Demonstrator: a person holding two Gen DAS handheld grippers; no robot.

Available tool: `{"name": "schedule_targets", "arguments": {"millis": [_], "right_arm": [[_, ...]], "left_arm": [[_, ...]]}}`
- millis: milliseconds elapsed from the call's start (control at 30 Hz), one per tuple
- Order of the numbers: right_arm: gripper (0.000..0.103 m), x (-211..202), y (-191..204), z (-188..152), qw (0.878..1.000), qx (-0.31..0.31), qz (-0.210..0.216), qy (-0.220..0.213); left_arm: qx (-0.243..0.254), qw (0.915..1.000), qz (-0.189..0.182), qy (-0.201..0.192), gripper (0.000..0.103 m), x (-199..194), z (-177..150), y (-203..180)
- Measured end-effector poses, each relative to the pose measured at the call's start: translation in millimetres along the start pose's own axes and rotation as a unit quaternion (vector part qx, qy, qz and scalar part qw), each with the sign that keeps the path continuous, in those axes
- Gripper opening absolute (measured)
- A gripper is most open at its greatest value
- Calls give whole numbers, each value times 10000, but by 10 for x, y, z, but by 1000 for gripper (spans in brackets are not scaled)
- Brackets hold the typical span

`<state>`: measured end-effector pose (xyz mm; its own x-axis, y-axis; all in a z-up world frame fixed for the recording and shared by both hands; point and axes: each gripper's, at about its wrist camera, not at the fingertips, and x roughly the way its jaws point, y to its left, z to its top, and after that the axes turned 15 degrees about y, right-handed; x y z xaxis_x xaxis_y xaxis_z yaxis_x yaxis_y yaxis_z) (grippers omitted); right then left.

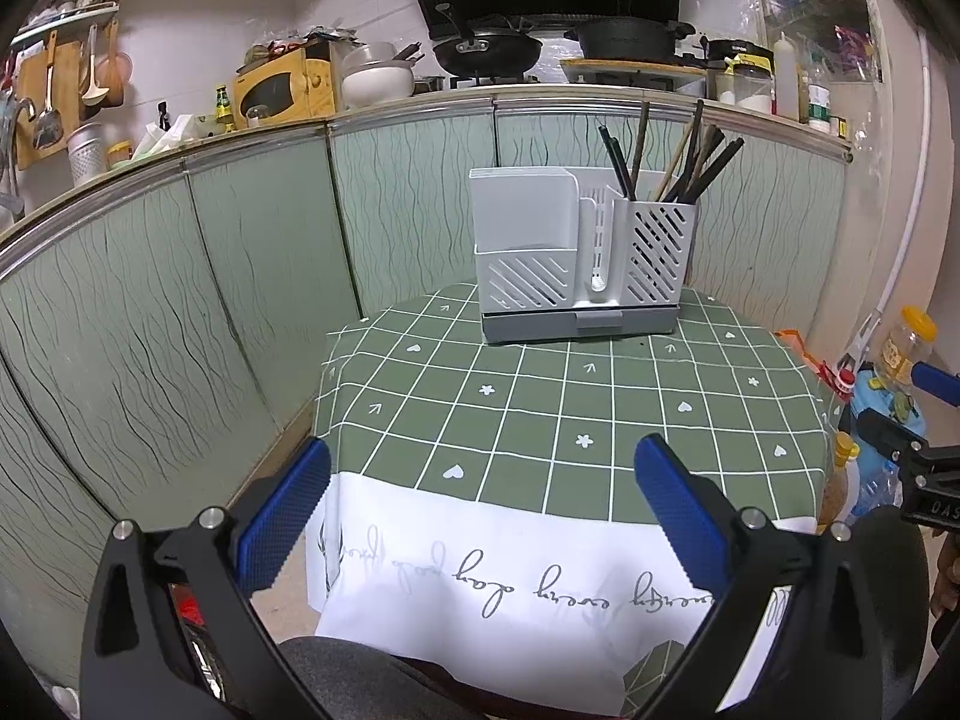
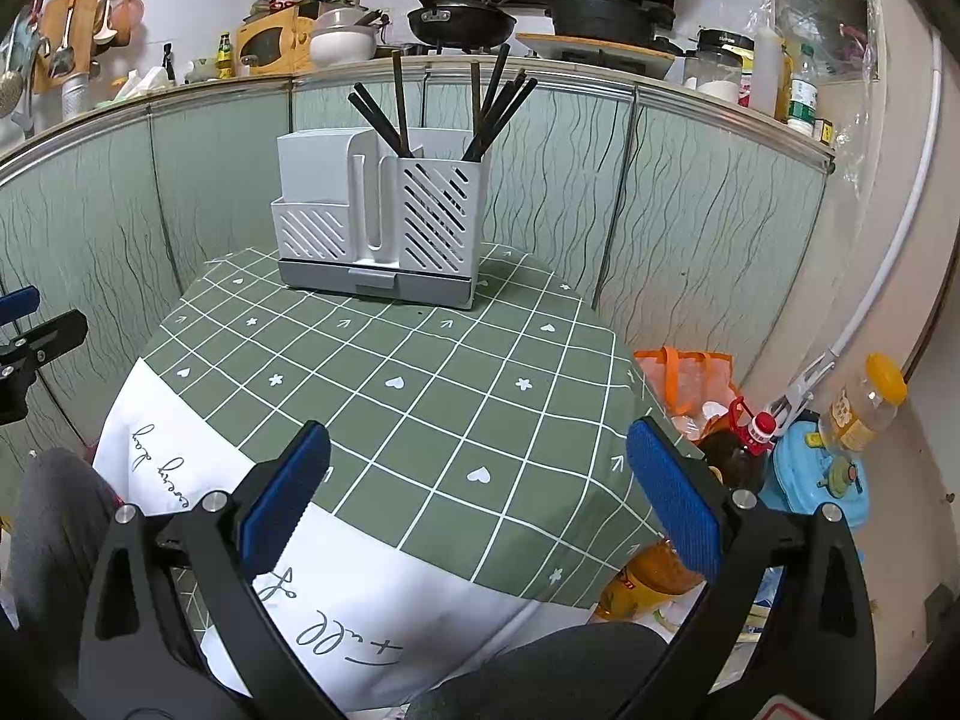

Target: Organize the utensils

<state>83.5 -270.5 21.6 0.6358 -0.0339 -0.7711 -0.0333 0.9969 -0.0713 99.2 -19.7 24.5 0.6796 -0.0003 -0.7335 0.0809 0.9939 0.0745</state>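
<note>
A white slotted utensil holder (image 1: pixel 576 258) stands at the far side of the small table with the green checked cloth (image 1: pixel 540 420). It also shows in the right wrist view (image 2: pixel 381 216). Several dark chopsticks (image 1: pixel 684 165) stand upright in its right compartment and show in the right wrist view too (image 2: pixel 480 108). My left gripper (image 1: pixel 480 468) is open and empty, held above the table's near edge. My right gripper (image 2: pixel 477 450) is open and empty above the table's near right part. The holder's left compartments look empty.
Green patterned cabinet panels (image 1: pixel 240 252) close in the table behind and on the left. Bottles, an orange bag (image 2: pixel 690 378) and a blue container (image 2: pixel 822 474) crowd the floor at the table's right. My knees (image 2: pixel 540 672) are below the near edge.
</note>
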Motion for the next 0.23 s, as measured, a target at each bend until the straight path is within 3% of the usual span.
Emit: {"name": "schedule_targets", "arguments": {"millis": [233], "right_arm": [[95,11,3,-3,10000,17,17,42]], "left_arm": [[-29,10000,-47,42,99,8,-1,5]]}}
